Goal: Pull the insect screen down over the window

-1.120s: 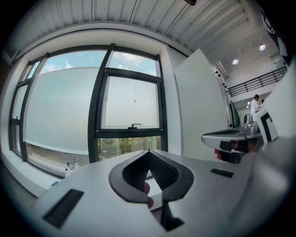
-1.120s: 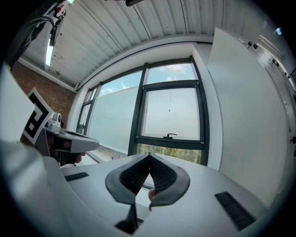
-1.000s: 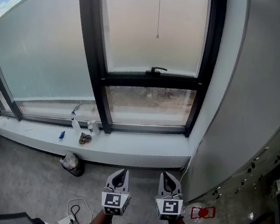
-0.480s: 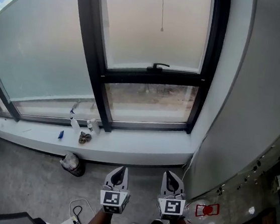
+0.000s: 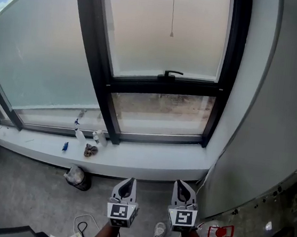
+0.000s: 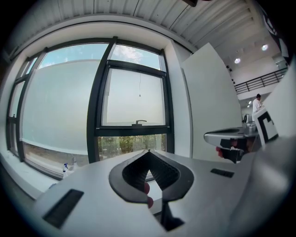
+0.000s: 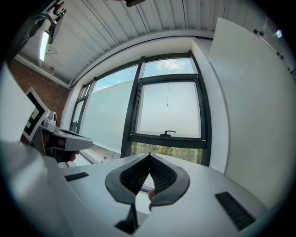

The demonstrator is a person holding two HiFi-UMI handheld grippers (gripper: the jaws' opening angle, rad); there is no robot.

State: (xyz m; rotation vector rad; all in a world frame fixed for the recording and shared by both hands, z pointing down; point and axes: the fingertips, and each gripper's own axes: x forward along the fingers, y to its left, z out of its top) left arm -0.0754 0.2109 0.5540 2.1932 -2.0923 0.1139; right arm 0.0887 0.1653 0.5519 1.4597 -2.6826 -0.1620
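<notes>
The screen is not down yet. Its pull cord (image 5: 171, 35) hangs high on the window (image 5: 146, 45), well apart from the left gripper (image 5: 127, 182) and right gripper (image 5: 180, 185). Both have fingers pressed together, holding nothing.

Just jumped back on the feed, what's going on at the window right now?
A person stands facing the window with a gripper in each hand, held low and side by side. The left gripper and the right gripper are both shut and hold nothing. The pull cord hangs in the upper pane above the window handle, and neither gripper is near it. The pull has not begun.
</notes>
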